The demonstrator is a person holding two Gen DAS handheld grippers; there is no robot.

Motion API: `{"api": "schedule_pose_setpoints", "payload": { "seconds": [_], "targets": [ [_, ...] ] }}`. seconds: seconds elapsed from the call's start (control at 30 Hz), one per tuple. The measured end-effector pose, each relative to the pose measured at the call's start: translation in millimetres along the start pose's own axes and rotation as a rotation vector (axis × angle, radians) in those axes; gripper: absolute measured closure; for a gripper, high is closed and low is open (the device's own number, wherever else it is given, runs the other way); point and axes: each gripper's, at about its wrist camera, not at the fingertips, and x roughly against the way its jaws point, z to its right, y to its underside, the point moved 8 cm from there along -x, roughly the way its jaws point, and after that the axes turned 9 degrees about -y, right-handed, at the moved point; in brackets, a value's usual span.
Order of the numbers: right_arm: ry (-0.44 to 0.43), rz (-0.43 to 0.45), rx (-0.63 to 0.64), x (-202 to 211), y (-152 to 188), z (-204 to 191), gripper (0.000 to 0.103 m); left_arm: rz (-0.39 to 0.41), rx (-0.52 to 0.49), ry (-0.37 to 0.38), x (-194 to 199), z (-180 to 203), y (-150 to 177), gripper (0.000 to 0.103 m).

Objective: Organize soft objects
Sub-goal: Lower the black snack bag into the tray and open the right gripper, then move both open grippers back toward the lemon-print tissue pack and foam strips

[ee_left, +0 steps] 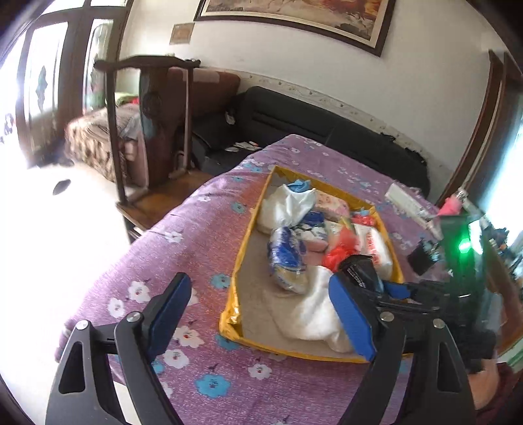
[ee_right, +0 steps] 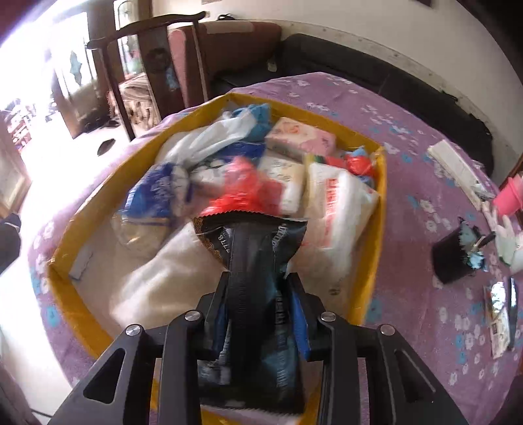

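Right gripper (ee_right: pixel 258 304) clamped on a black packet (ee_right: pixel 251 261) above the yellow box (ee_right: pixel 380 209), left gripper (ee_left: pixel 261 314) spread wide and empty over the purple flowered cloth (ee_left: pixel 183 235), box full of soft packs and bags

A home, by the look of it a lived-in sitting room; a dark sofa (ee_left: pixel 327 130) runs along a white wall under a large framed picture (ee_left: pixel 294 19); a dark wooden chair (ee_left: pixel 147 130) with a curved top rail stands by a brown armchair (ee_left: pixel 209 88) near a bright glazed door (ee_left: pixel 42 81); the tabletop carries a purple cloth (ee_left: pixel 202 229) printed with white and blue flowers; on it sits a yellow-rimmed box (ee_left: pixel 243 242) full of tissue packs and plastic bags, with a black pen pot (ee_right: pixel 454 258) nearby.
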Motion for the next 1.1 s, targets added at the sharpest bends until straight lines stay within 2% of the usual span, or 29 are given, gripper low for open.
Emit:
{"api": "schedule_pose_setpoints", "payload": {
  "seconds": [0.07, 0.13, 0.2, 0.33, 0.6, 1.1],
  "targets": [
    [-0.030, 0.038, -0.002, 11.5, -1.7, -3.4, 0.051, 0.011, -0.026, -0.049, 0.2, 0.0, 0.7, 0.014],
    [-0.026, 0.104, 0.007, 30.0, -4.9, -4.4, 0.028, 0.022, -0.050, -0.089, 1.7, 0.2, 1.1, 0.013],
    [-0.018, 0.160, 0.021, 47.2, -6.7, -5.7, 0.023, 0.029, -0.065, -0.110, 4.0, 2.1, 1.9, 0.012],
    [0.000, 0.219, 0.019, 71.3, -2.5, -1.8, 0.016, 0.025, -0.114, -0.144, 5.8, 14.7, 6.3, 0.012],
    [0.019, 0.256, -0.081, 100.4, 25.2, 50.6, 0.014, 0.004, -0.229, -0.161, 8.4, 52.5, 22.2, 0.012],
    [0.049, 0.313, -0.298, 148.1, 88.8, 159.8, 0.013, -0.008, -0.438, -0.138, 14.3, 146.0, 50.4, 0.012]
  ]
}}
